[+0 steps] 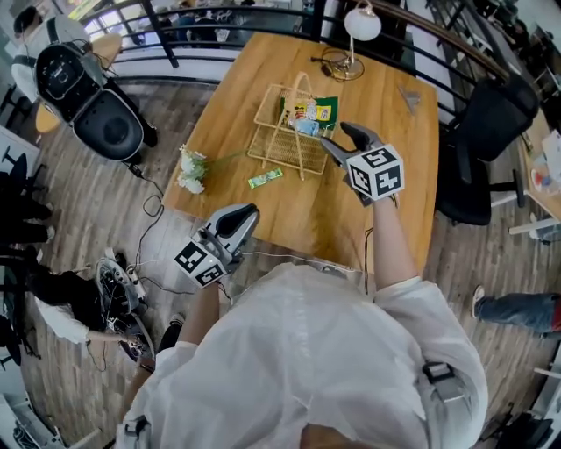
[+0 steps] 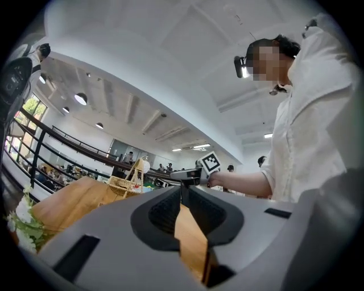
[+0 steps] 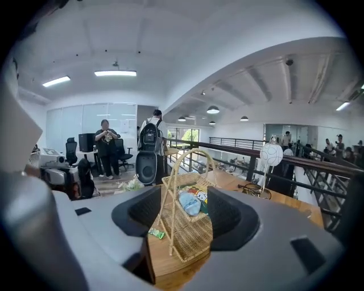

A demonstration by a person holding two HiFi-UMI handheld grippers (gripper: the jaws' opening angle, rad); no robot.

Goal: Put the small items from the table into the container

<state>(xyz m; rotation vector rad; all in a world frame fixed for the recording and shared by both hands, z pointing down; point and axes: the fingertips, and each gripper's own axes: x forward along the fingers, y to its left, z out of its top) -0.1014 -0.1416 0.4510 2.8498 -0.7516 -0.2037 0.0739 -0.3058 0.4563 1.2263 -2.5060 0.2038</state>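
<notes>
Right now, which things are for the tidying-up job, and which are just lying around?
For the job: basket, green packet on the table beside it, packets already inside.
Just lying about: flowers, lamp, chair.

Bright, even indoor light, mostly from ceiling strip lights point(image 3: 115, 73), plus daylight through windows point(image 2: 32, 108). Table point(image 1: 386, 167) shows only soft shadows, no glare. Heavy fisheye bend, with dark corners in both gripper views. Close foreground is soft, background fairly sharp.
</notes>
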